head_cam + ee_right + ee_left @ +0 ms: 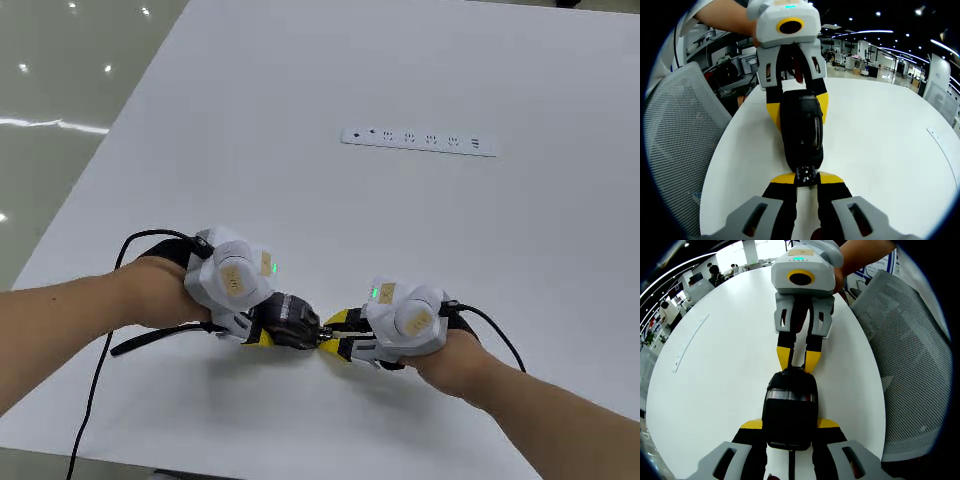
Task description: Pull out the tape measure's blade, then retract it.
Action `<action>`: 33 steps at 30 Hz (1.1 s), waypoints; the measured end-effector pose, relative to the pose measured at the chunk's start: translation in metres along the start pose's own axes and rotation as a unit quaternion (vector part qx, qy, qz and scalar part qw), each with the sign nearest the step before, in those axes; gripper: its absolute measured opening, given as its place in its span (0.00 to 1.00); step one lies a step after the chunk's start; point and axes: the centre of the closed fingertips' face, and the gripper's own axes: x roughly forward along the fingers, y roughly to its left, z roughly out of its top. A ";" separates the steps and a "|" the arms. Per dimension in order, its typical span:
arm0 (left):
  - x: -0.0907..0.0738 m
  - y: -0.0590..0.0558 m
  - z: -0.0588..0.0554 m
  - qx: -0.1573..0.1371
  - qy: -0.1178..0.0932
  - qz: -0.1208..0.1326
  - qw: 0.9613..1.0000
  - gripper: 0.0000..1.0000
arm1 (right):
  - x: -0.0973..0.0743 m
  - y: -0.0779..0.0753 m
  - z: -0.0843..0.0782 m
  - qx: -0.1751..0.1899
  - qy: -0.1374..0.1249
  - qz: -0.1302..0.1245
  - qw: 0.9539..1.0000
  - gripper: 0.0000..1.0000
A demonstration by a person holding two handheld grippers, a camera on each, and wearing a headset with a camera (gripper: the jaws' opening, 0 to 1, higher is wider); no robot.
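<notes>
A black tape measure (290,321) lies low over the white table (400,60) near its front edge. My left gripper (262,334) is shut on the case (790,407), its yellow-tipped jaws pressed to both sides. My right gripper (330,340) faces it from the right and is shut on the small blade hook (805,175) at the end of the case (801,127). In the left gripper view the right gripper (796,363) meets the far end of the case. No blade length shows between the hook and the case.
A white power strip (417,140) lies farther back on the table. A grey mesh chair (910,365) stands beside the table's edge (675,145). Black cables trail from both grippers over the front edge.
</notes>
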 end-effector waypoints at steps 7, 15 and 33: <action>0.000 -0.001 0.000 0.001 0.000 0.002 1.000 0.31 | -0.001 0.001 -0.001 -0.004 0.003 0.001 1.000 0.10; 0.000 -0.001 0.000 0.001 -0.001 0.002 1.000 0.31 | -0.002 0.001 -0.001 -0.005 0.005 0.003 1.000 0.10; 0.001 -0.002 0.000 0.004 0.001 0.004 1.000 0.31 | -0.011 -0.001 -0.009 -0.004 0.014 0.003 1.000 0.10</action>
